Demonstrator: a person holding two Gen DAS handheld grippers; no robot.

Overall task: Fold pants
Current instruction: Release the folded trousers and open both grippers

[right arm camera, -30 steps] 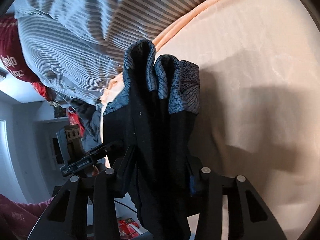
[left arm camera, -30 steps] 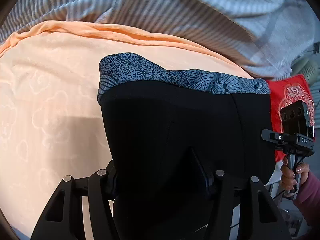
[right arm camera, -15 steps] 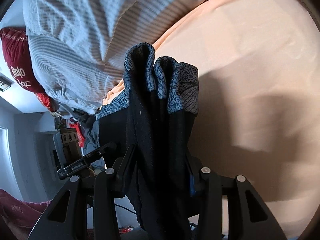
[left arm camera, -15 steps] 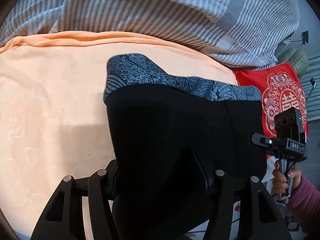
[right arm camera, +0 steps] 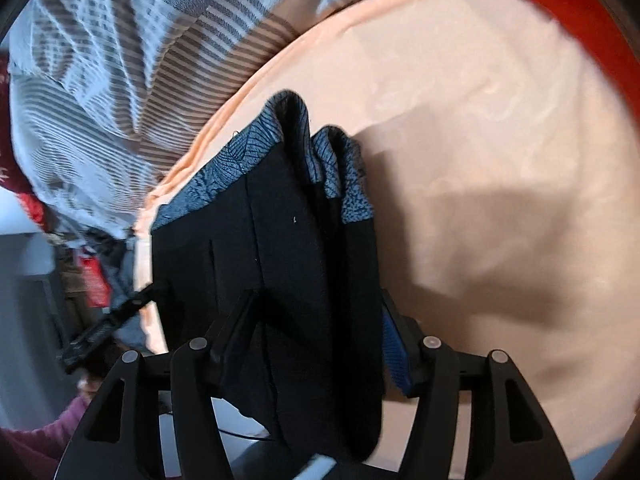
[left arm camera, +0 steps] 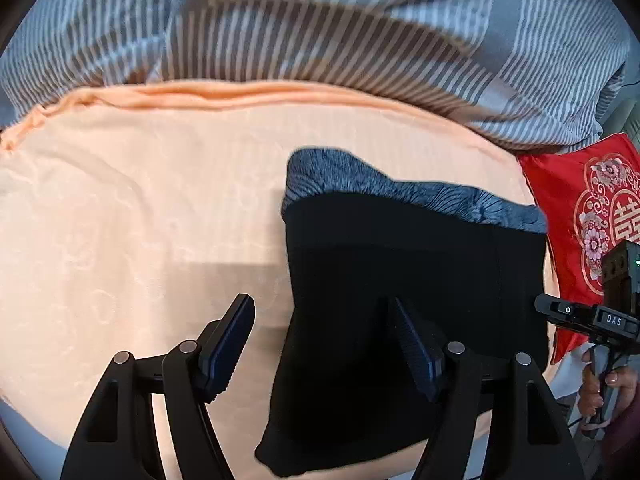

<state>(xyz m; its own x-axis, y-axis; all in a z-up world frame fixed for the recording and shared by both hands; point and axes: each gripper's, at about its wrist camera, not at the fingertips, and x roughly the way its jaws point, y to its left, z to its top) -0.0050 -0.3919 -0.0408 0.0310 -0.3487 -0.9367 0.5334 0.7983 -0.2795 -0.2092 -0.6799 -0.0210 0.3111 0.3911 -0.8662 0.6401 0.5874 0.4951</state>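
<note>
The pants [left arm camera: 400, 280] are black with a blue patterned waistband [left arm camera: 400, 188] and lie folded on the peach bedsheet [left arm camera: 140, 220]. My left gripper [left arm camera: 324, 332] is open; its right finger rests on the black cloth and its left finger is over bare sheet. In the right wrist view the pants [right arm camera: 296, 264] hang bunched in folds between the fingers of my right gripper [right arm camera: 320, 320], which is shut on them. The right gripper also shows at the right edge of the left wrist view [left arm camera: 600, 320].
A grey striped duvet [left arm camera: 320, 32] is heaped along the far side of the sheet. A red embroidered cushion [left arm camera: 592, 220] lies to the right of the pants. The bed's near edge runs just below the grippers.
My left gripper has opened and let go of the pants, which now lie lower on the sheet. The right gripper still holds its end.
</note>
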